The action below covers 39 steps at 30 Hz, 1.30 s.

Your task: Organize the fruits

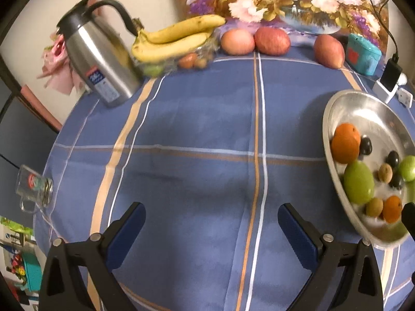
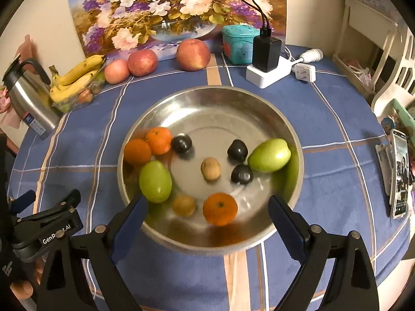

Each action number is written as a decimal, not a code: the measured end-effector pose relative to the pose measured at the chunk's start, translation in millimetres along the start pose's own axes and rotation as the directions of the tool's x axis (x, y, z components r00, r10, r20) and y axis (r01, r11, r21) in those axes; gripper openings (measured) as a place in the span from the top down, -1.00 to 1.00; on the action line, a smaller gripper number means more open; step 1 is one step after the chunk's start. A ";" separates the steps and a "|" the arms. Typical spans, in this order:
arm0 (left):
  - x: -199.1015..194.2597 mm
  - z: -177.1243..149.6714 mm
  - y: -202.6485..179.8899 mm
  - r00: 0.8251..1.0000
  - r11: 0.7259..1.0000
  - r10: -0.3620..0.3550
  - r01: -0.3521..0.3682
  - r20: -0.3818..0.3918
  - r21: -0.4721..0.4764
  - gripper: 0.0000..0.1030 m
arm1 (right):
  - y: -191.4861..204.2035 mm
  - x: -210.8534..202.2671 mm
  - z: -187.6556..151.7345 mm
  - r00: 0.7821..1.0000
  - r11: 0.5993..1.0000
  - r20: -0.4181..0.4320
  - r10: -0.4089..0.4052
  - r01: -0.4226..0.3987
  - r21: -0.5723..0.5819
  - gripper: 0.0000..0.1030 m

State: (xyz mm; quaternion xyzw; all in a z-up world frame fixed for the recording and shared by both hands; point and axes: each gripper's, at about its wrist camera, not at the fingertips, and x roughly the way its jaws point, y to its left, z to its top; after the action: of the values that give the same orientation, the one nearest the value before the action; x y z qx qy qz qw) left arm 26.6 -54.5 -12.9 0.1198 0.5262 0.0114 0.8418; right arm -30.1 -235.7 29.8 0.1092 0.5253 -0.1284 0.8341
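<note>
A steel bowl (image 2: 207,89) in the middle of the right wrist view holds three oranges (image 2: 220,208), two green fruits (image 2: 155,181), three dark plums (image 2: 237,150), a walnut (image 2: 211,168) and a brownish fruit (image 2: 183,204). My right gripper (image 2: 207,203) hangs open over the bowl's near rim, nothing between its pads. My left gripper (image 1: 211,210) is open above bare blue cloth, left of the bowl (image 1: 334,108). Bananas (image 1: 176,39) lie on a clear dish at the table's far edge. Three apples (image 1: 271,41) stand beside them.
A steel jug (image 1: 101,59) stands at the far left, and a glass mug (image 1: 35,189) at the left table edge. A teal tin (image 2: 237,44) and a power strip with charger (image 2: 265,54) sit behind the bowl. A phone (image 2: 399,173) lies right.
</note>
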 end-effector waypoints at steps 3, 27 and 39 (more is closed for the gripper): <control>-5.4 -9.0 7.0 1.000 1.000 -0.004 0.004 -0.006 -0.011 -1.00 | 2.6 -5.1 -9.9 1.000 1.000 0.003 0.003 -0.003 -0.012 -0.83; -31.6 -25.6 22.2 1.000 0.999 -0.019 0.019 0.022 -0.026 -1.00 | 8.0 -20.4 -27.4 0.999 0.999 0.025 0.021 -0.021 -0.034 -0.83; -28.0 -26.1 28.1 1.000 0.998 -0.009 0.009 0.002 -0.060 -1.00 | 8.4 -17.2 -27.4 1.000 0.999 0.010 0.022 -0.021 -0.035 -0.83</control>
State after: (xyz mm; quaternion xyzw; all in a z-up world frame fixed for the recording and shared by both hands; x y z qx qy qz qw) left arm -6.1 -26.3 6.9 0.0922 0.5255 0.0230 0.8455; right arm -57.7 -217.4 34.1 0.0995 0.5218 -0.1108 0.8400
